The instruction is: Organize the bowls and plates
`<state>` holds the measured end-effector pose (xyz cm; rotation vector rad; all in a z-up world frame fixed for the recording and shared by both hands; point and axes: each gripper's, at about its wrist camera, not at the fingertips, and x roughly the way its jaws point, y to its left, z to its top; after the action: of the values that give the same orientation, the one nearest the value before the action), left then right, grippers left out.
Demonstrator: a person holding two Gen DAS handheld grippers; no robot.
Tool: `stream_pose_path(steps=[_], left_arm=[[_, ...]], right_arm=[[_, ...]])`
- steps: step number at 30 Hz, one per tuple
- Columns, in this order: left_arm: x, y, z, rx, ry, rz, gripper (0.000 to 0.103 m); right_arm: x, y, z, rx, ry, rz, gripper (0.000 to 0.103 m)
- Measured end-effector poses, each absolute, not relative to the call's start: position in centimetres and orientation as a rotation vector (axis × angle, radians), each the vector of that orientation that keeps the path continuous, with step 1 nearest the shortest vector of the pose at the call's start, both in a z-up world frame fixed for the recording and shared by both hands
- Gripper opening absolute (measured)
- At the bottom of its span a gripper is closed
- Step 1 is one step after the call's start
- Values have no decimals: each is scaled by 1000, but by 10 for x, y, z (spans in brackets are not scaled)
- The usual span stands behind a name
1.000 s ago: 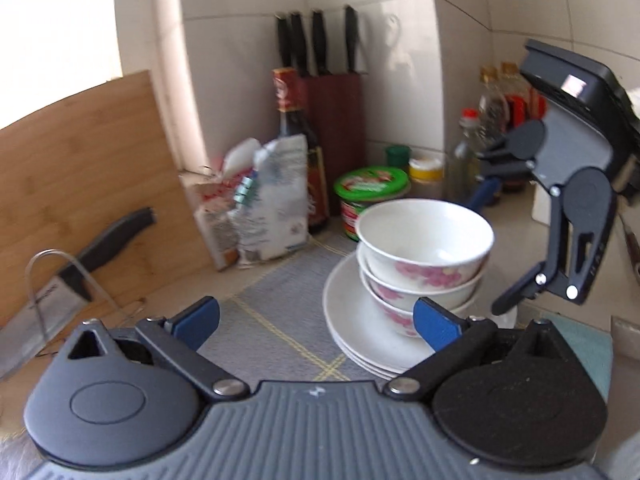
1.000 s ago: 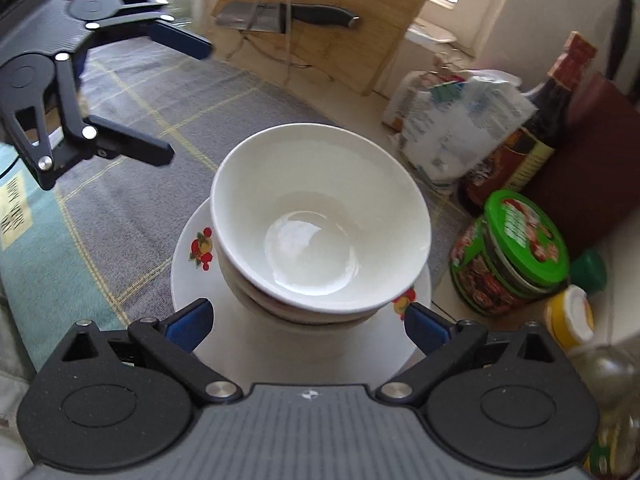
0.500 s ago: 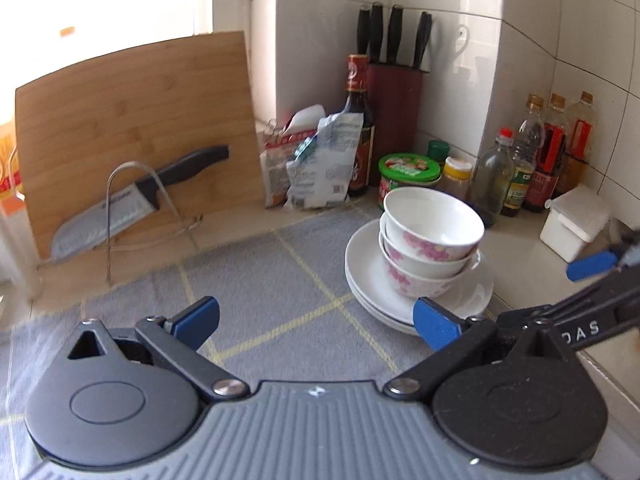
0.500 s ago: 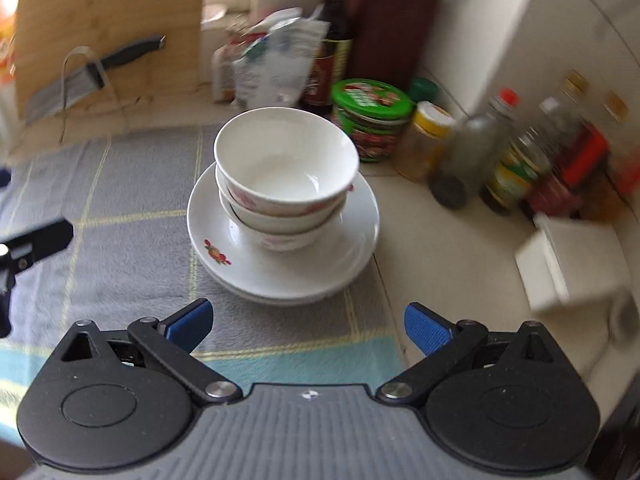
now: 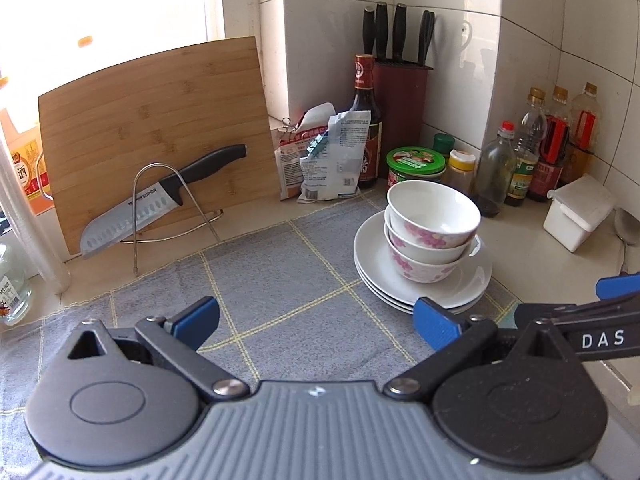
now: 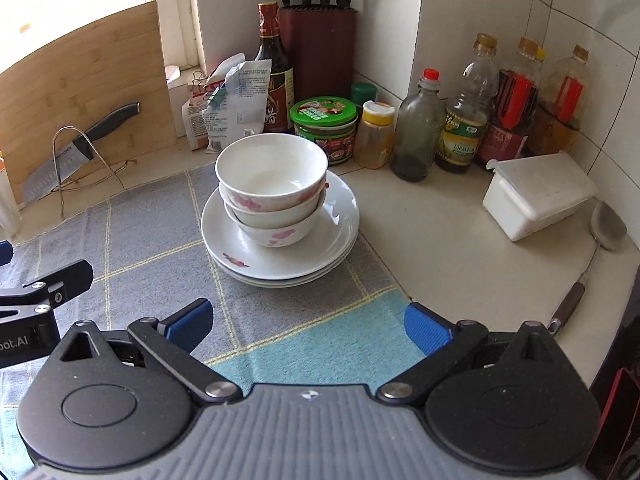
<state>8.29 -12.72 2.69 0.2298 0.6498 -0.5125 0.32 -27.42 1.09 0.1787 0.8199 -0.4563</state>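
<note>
Bowls [image 6: 272,184] sit nested on the plates [image 6: 280,236], one stack on the cloth [image 6: 140,256] covering the surface, ahead of both sets of fingers. Left gripper [image 5: 316,322] and right gripper [image 6: 308,322] are spread wide and empty, clear of the stack, so the tidying looks done.

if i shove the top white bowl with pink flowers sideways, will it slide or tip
The top white bowl with pink flowers looks glazed and glossy, so it would probably slide. It nests loosely and slightly askew in the bowl below, so it may well tip. It looks like ceramic, likely to chip if it drops onto the stacked white plates.
</note>
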Motion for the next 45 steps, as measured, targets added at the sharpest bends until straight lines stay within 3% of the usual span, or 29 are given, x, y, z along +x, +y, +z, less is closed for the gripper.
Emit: stream_pose_path(steps=[45], left_arm=[[79,-136,40,220,622,-512,102]], right_arm=[[0,-277,24,168,774,-452,103]])
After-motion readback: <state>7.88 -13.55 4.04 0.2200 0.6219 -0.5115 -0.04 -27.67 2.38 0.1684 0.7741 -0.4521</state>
